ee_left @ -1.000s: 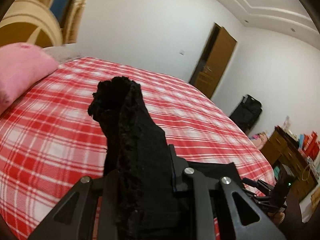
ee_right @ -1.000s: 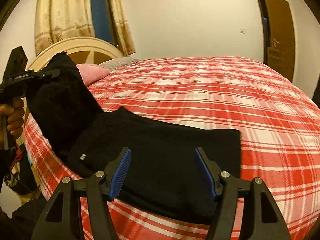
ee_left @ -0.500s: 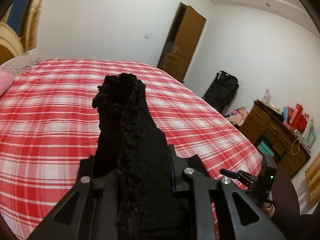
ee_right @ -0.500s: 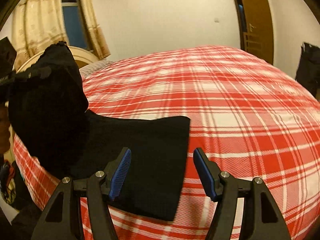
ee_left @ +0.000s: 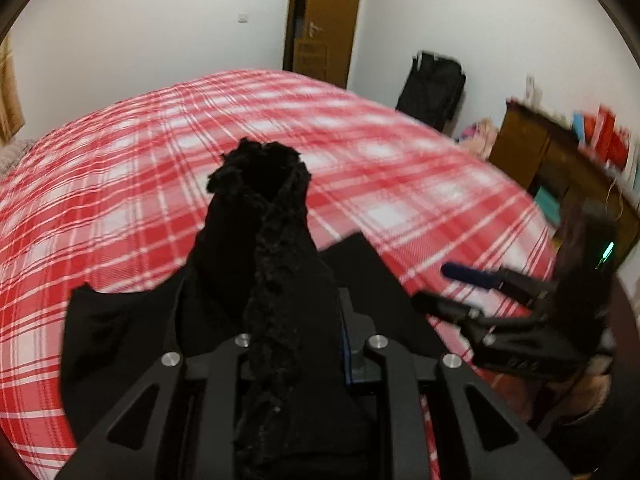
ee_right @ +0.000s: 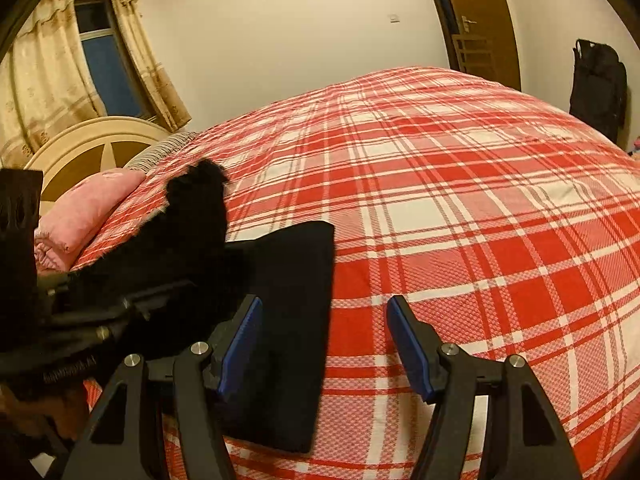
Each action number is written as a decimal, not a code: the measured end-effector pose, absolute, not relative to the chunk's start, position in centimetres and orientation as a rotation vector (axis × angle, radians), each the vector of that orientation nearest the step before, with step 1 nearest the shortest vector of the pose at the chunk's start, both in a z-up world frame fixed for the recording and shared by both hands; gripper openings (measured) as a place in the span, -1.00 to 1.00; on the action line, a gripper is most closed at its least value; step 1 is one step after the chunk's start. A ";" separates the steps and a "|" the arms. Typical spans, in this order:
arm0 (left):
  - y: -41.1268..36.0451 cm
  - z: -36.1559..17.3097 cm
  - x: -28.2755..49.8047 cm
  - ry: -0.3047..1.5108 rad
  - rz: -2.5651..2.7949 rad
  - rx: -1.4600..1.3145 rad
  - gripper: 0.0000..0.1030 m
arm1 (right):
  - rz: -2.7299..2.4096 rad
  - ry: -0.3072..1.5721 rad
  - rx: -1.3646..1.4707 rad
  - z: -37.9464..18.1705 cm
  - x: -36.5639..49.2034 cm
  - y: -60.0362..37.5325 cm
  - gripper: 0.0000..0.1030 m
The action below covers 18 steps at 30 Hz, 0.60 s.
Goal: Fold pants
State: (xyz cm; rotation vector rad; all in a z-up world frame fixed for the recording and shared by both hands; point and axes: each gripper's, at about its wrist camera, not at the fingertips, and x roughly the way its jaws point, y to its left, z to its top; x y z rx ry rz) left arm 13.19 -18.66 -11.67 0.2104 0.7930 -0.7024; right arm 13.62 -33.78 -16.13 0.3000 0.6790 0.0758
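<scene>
The left claw (ee_left: 276, 344) is clamped on a bunched, fuzzy-edged end of the black pants (ee_left: 260, 264), which rises straight up between its jaws and hides the pads. Just beyond and below this claw the rest of the pants lies flat on the bed (ee_left: 120, 184), spreading to both sides of the raised end. To its right, near the bed's edge, the right claw (ee_left: 452, 286) shows blurred, with one blue pad visible and a small green light on its body.

In the right wrist view, the right claw (ee_right: 324, 346) stands with its jaws apart and nothing between the blue pads (ee_right: 408, 344). Its left finger hangs over the folded flat part of the pants (ee_right: 296, 304); its right finger is over bare red-and-white plaid bedcover. To its left the left claw (ee_right: 132, 300) holds the lifted end, which stands up as a dark tuft. Faint lettering on that claw's body is too blurred to read.

Farther left lie a pink pillow (ee_right: 80, 216) and a cream headboard (ee_right: 92, 148), with curtains (ee_right: 36, 80) and a window behind. Far ahead are a brown door (ee_right: 476, 20) and a black bag (ee_right: 598, 84) against the wall. No brand or label on the pants can be made out.
</scene>
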 end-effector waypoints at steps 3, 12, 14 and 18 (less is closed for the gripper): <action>-20.2 -13.1 12.5 0.798 -0.705 0.258 -0.54 | 0.067 0.687 0.310 -16.5 13.6 -34.1 0.28; -19.6 -10.8 9.7 0.718 -0.825 0.238 0.00 | 0.087 0.633 0.375 -15.8 12.9 -35.2 0.28; -18.6 -9.6 8.8 0.670 -0.824 0.220 0.57 | 0.095 0.620 0.378 -15.3 12.7 -35.1 0.28; -16.9 -7.2 6.9 0.532 -0.833 0.230 0.83 | 0.194 0.606 0.408 -13.6 12.2 -34.0 0.28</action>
